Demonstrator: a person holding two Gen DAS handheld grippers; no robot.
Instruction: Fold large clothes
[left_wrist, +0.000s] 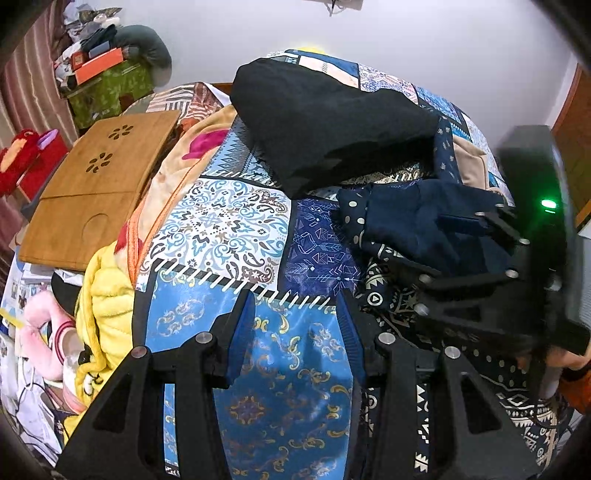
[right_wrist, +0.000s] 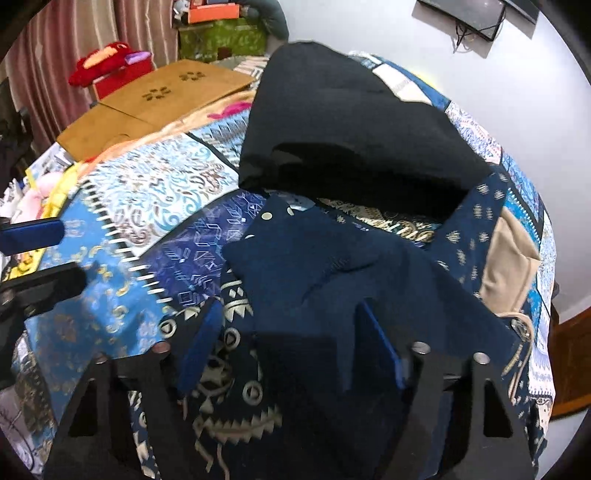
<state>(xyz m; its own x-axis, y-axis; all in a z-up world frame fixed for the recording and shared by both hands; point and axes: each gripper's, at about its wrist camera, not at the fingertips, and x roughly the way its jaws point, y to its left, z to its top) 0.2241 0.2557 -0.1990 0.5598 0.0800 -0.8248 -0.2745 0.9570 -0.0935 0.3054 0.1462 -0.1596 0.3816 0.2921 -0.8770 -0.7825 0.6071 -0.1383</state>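
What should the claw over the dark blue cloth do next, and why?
Probably close the right claw on the dark navy blue garment. Its fingers already stand on either side of a fold of that cloth on the patterned blue patchwork bedspread, but the pads do not look pressed on it yet. The left claw hangs open over bare bedspread, holding nothing.

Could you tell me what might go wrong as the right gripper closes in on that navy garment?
The right gripper straddles the navy garment with patterned bedspread between its fingers too, so it may pinch both. The black garment overlaps the navy one's far edge and could be dragged along. The left gripper hangs open over bare bedspread, leaving the garment one-sided.
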